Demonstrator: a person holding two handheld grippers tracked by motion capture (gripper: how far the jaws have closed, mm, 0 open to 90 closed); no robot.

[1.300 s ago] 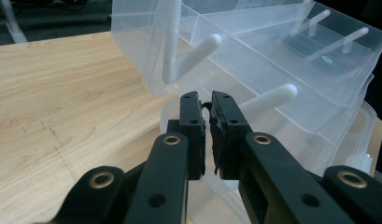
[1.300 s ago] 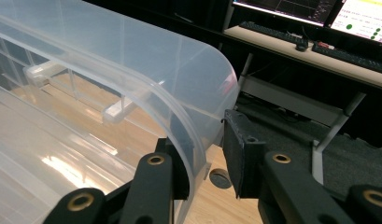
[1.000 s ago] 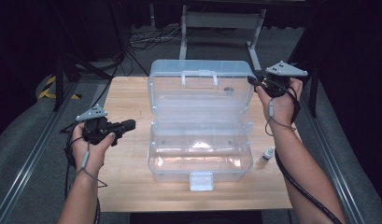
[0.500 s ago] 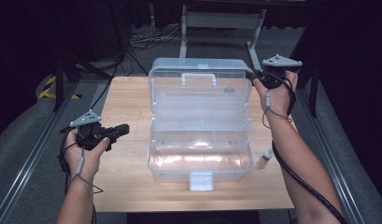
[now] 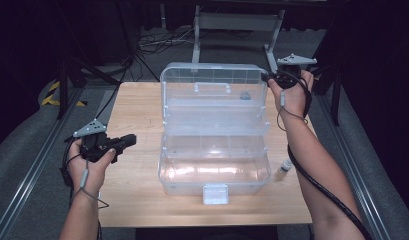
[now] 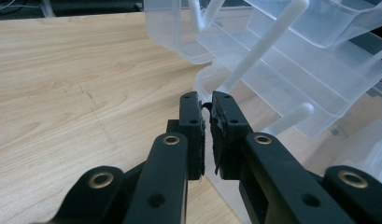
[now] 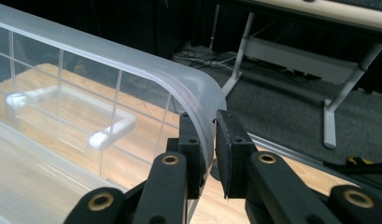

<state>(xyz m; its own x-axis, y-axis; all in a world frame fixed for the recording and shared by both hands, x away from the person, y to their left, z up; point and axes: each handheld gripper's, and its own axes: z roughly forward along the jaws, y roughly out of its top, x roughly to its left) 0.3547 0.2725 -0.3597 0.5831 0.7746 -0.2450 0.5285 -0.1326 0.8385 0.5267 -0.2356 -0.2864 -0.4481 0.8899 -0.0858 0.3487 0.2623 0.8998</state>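
Note:
A clear plastic toolbox [image 5: 214, 172] stands open in the middle of the wooden table [image 5: 134, 107], its lid [image 5: 212, 97] tilted up at the back. At the lid's top right corner, my right gripper [image 5: 266, 78] is shut on the rim; the right gripper view has that curved rim [image 7: 198, 88] between the jaws of the right gripper [image 7: 211, 126]. Left of the box, my left gripper [image 5: 133, 140] hovers over bare wood. Its jaws in the left gripper view [image 6: 205, 105] are nearly together with nothing between them, pointing at the box's fold-out trays [image 6: 291, 60].
A small vial [image 5: 284, 168] lies on the table right of the box's base. A white latch [image 5: 215, 193] hangs at the box's front. Metal rails run along both table sides, and a grey stand [image 5: 237, 22] and cables lie on the floor behind.
My left gripper has drawn back toward the person and a little left. My right hand has shifted up and back at the lid's corner.

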